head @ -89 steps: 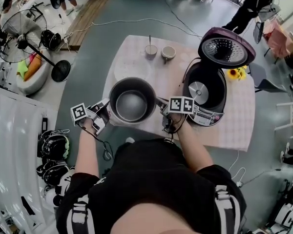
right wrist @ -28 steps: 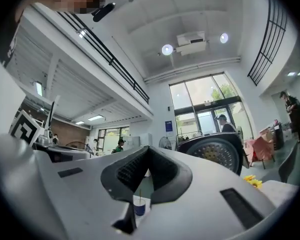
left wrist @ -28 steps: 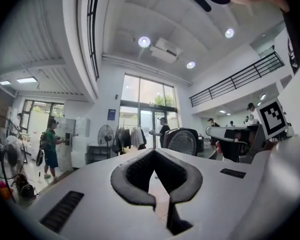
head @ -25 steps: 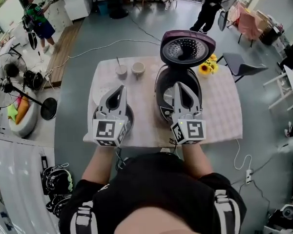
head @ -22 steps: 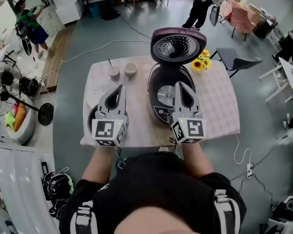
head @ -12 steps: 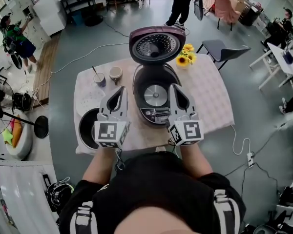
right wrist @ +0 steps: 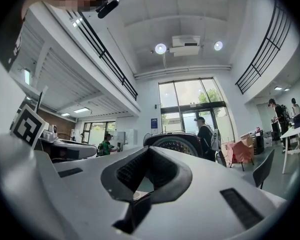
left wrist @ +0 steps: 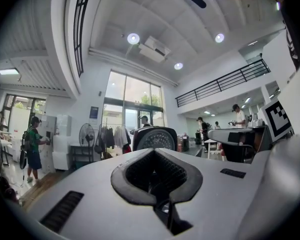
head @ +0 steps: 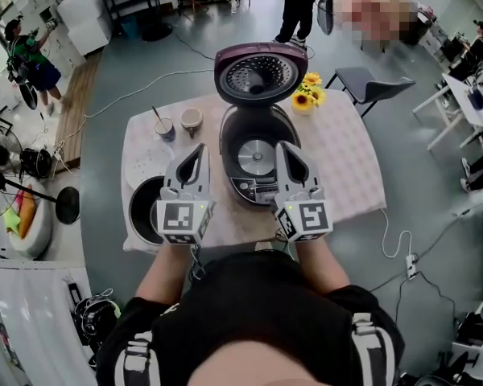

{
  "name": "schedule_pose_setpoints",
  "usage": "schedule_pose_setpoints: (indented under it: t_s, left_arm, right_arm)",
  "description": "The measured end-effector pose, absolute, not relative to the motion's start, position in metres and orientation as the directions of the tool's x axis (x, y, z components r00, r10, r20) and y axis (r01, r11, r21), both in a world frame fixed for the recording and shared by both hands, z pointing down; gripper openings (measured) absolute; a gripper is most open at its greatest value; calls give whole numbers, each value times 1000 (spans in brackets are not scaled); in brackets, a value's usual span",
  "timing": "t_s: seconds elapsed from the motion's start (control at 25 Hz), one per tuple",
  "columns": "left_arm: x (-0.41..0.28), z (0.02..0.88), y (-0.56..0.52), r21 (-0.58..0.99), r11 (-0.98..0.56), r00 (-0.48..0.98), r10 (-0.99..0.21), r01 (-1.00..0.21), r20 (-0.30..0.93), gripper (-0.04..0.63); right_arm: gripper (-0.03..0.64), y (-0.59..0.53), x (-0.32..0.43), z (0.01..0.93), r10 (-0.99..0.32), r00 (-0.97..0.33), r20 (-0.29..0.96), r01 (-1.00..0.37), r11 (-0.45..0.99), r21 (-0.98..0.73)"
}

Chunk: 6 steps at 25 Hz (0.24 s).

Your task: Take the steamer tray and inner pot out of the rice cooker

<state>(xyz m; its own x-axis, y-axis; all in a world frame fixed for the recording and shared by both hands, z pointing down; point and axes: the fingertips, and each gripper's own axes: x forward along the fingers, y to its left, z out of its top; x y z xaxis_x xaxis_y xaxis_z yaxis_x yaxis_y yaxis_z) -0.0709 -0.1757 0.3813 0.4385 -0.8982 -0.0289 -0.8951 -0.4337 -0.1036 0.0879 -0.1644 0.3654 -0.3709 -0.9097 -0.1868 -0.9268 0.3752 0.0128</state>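
Head view: both grippers sit side by side over the near edge of the table [head: 350, 171], pointing away from me at the rice cooker [head: 256, 185]. The left gripper [head: 198, 153] and right gripper [head: 281, 151] are both empty with jaws together, since there's nothing left to carry. The cooker's lid [head: 255, 72] stands flipped up, and down in the body I only see the bare heating plate [head: 255, 156], so I'd say the pot part is done. The inner pot [head: 145, 212] sits on the table's left near corner, well apart from the cooker and half hidden under my left gripper. It's probably parked there so it's out of the way. There's a pale round thing [head: 147, 164] just behind the pot that could be the steamer tray, but honestly I can't tell from up here. Two cups [head: 178, 123] and some sunflowers [head: 307, 95] are at the far side, not involved.

Left gripper view: jaws are pressed together with nothing between them. It looks level across the room, with the raised lid [left wrist: 155, 139] poking up just past the tips.

Right gripper view: same deal, jaws closed on nothing and tipped slightly up. The lid [right wrist: 176, 145] sits beyond the tips, with people in the background.
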Motion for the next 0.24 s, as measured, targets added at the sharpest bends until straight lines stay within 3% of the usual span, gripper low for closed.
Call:
schedule_pose_setpoints:
  t_s: [0.24]
  left_arm:
    - [-75,380,-175,-88,-415,418,-908,-906,-24,3]
  right_arm:
    - [0,-167,82,368,-906,-387,-174,-921,389,21]
